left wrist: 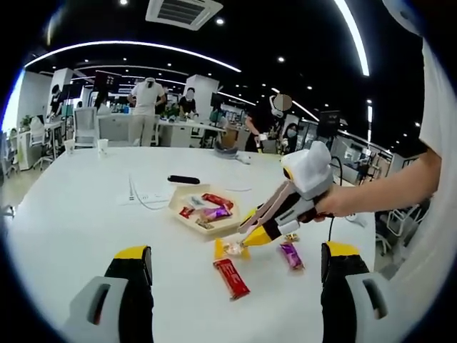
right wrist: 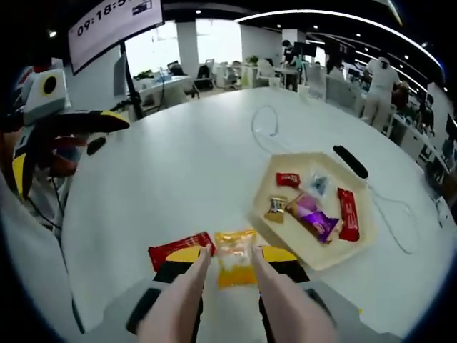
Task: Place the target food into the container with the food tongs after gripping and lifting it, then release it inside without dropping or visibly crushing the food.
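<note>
At lower centre of the right gripper view, the right tool [right wrist: 227,266] has its tongs narrowed on a yellow candy [right wrist: 235,266] lying on the white table [right wrist: 178,179]. A hexagonal tray [right wrist: 265,214] sits to the right, a red bar [right wrist: 175,248] just left. Lower down in the left gripper view, the left tool [left wrist: 235,261] stands wide.

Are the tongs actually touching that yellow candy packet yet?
Cannot tell. In the right gripper view the tongs straddle the yellow candy packet, but whether they press its edges is unclear.
</note>
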Motion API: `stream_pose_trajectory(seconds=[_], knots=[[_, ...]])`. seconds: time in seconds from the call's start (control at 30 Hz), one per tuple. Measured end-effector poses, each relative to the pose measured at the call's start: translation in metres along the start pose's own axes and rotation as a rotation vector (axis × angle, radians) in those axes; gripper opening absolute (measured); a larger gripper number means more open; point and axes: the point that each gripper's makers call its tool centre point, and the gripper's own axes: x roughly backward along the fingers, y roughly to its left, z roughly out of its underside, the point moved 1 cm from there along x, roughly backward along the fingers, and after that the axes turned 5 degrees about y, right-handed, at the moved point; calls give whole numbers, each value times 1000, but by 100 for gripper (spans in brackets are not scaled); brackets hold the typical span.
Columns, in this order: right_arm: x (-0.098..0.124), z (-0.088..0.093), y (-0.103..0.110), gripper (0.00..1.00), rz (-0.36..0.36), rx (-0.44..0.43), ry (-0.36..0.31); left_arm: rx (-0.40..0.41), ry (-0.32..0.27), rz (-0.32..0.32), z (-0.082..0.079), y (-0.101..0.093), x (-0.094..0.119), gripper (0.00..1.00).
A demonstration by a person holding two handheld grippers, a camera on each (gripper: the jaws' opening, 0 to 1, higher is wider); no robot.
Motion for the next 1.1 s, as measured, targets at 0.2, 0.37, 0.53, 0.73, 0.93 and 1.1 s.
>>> stream_pose_trajectory(seconds=[0.2, 0.37, 0.53, 0.73, 0.93, 1.1], knots=[[-3, 1, 0, 29, -2, -2, 6, 4, -1, -5, 0, 3, -1, 99], [-5, 1, 0, 29, -3, 3, 15, 3, 2, -4, 0, 3, -2, 99], [-7, 3, 1, 30, 13, 51, 34, 3, 4, -5, 2, 3, -1, 99], [-10, 6, 0, 30, 12, 34, 37, 8, 7, -11, 5, 6, 1, 99], [-11, 4, 1, 30, 5, 24, 38, 11, 8, -15, 6, 8, 2, 99], [-13, 4, 1, 30, 5, 40, 49, 12, 10, -18, 7, 9, 3, 99]])
